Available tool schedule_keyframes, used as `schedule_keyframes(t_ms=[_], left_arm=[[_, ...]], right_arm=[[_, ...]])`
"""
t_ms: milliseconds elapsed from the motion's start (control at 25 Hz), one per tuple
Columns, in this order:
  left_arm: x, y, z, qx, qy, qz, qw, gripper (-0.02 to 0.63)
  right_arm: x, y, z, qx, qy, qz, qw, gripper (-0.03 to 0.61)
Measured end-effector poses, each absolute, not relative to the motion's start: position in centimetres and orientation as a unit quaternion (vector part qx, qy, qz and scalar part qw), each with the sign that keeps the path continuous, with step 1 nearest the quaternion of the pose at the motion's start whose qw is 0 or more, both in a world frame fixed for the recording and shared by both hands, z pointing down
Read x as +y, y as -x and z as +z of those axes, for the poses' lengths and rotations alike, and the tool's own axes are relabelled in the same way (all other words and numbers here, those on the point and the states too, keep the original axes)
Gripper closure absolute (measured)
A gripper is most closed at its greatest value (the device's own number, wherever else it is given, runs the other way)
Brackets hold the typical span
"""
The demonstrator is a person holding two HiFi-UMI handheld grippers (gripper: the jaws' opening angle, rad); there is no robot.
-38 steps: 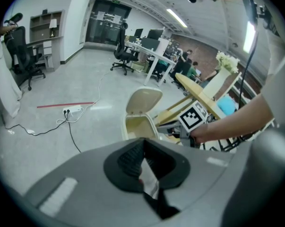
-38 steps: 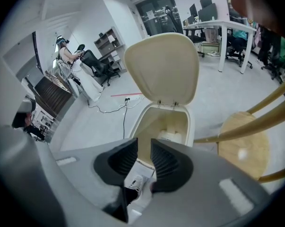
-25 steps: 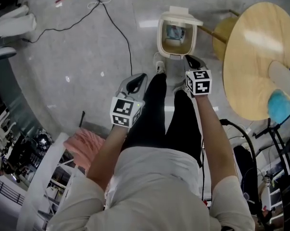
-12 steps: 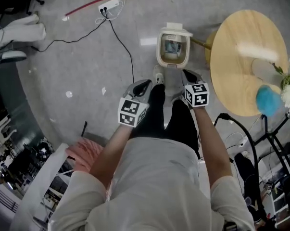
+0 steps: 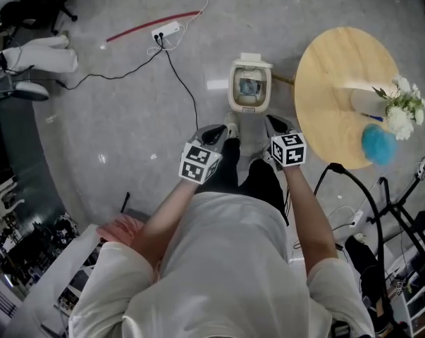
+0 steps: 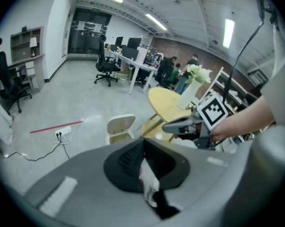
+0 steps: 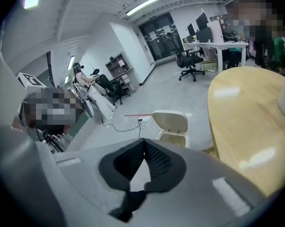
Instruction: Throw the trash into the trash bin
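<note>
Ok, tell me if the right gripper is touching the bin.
Apart. The left gripper view shows the right gripper up in the air, off to one side of the bin, with open floor between them.

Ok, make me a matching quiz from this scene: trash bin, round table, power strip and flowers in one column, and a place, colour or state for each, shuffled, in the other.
Column one:
1. trash bin
2. round table
3. power strip
4. flowers

Column two:
A. white blooms, standing on the table
B. light wood top
C. lid raised
D. small and white, lying flat on the grey floor

Pairs: 1-C, 2-B, 3-D, 4-A.
</note>
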State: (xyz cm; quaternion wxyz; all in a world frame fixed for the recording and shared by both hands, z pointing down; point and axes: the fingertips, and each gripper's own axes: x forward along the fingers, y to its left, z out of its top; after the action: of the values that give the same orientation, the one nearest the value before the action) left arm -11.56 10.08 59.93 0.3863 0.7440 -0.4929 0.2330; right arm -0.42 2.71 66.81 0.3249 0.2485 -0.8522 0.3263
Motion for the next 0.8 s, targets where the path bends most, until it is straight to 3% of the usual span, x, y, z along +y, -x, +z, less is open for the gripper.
schedule_keyframes(t_ms=[800], left_arm=[[10.8,10.4,54.2,-0.471,-0.774,0.238,0.349,0.609]], right_arm=[[4.6,-2.2,58.7,-0.859,-0.274,0.315,0.296,0.575]])
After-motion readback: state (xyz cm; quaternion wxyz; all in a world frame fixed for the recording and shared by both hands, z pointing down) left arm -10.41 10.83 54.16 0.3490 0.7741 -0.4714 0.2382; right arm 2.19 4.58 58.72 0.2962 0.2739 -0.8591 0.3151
